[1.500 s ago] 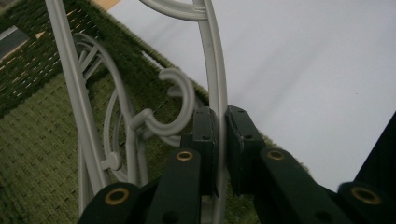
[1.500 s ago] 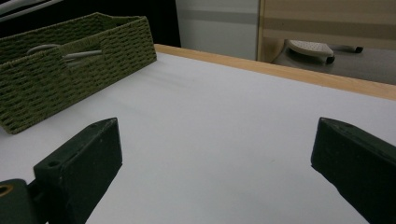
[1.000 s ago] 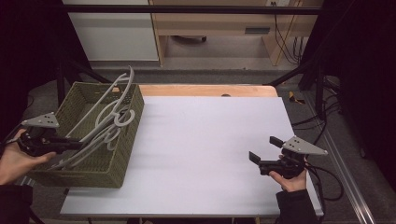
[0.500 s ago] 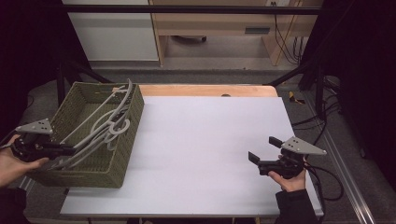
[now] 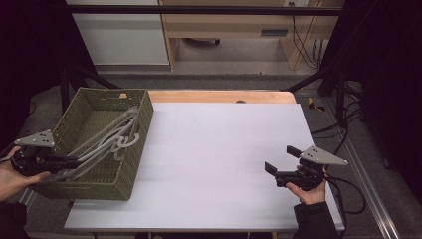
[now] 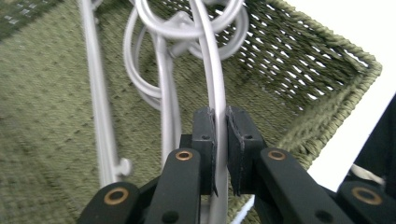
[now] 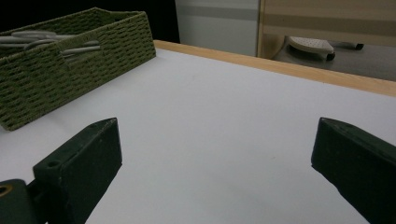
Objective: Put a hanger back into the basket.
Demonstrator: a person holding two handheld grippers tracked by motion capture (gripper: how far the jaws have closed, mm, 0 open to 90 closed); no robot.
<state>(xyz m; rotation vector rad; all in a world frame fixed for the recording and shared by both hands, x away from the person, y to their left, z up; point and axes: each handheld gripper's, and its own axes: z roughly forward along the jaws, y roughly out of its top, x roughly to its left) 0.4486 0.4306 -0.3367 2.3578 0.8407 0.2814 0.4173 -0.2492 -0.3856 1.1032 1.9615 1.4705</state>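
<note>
An olive woven basket (image 5: pixel 145 122) stands at the table's left and holds several grey clothes hangers (image 5: pixel 113 138) lying slantwise. My left gripper (image 5: pixel 74 162) reaches over the basket's near left corner and is shut on one hanger's thin grey bar. In the left gripper view that bar (image 6: pixel 212 70) runs up between the pads of my left gripper (image 6: pixel 220 126), with the other hangers' hooks looped beyond it. My right gripper (image 5: pixel 281 160) rests low at the table's right front, open with nothing between its jaws. In the right gripper view my right gripper (image 7: pixel 215 140) faces the basket (image 7: pixel 70 79) across bare tabletop.
The white tabletop (image 5: pixel 219 149) stretches between basket and right hand, with a wooden strip (image 5: pixel 224 96) along its far edge. Black frame bars (image 5: pixel 318 74) stand at the far corners. Cables (image 5: pixel 348 184) trail off the right edge by a metal rail.
My left gripper has drawn back toward the near left and sunk a little, pulling the hangers down so their hooks no longer stick out over the far rim. The right gripper has kept still.
</note>
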